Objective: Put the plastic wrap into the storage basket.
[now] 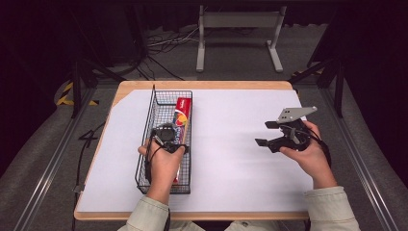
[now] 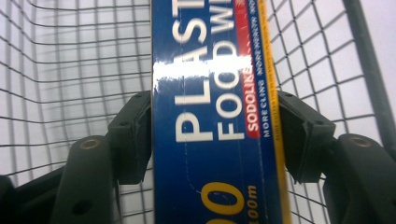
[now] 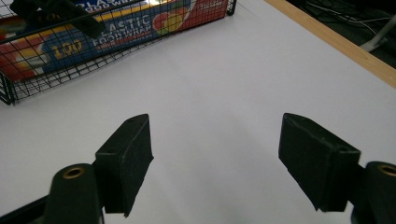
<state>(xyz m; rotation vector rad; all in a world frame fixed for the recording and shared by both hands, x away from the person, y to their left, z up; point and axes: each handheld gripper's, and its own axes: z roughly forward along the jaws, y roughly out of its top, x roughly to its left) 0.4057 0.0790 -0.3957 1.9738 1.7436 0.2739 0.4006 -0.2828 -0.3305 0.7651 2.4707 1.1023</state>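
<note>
Two handheld grippers work over a white-covered table (image 1: pixel 231 159), each held by a person in pale sleeves. The left gripper (image 2: pixel 215 135), lowered into a black wire basket (image 1: pixel 144 173) at the left of the table, has its two black jaws pressed against the long sides of a blue box of plastic food wrap (image 2: pixel 210 107), grasping it. In the left gripper view the box runs straight up between the fingers (image 2: pixel 133 135), its white lettering reading along its length, with the basket's mesh floor spreading to either side of the pads. A yellow edge stripe lies just inside the right-hand pad. From the high view the box lies lengthwise in the basket, its red end extending beyond the fingers toward the far rim, while the left hand (image 1: pixel 163 161) covers the near part.

The right gripper (image 3: pixel 215 158) hangs above bare white surface, well apart from the basket, its jaws spread wide with nothing between them. In the right gripper view the basket and the box sit beyond the fingertips at upper left, and the table's wooden edge (image 3: pixel 336 42) crosses at upper right. The right hand (image 1: pixel 308 151) holds it at the table's right side, grey plate uppermost.
</note>
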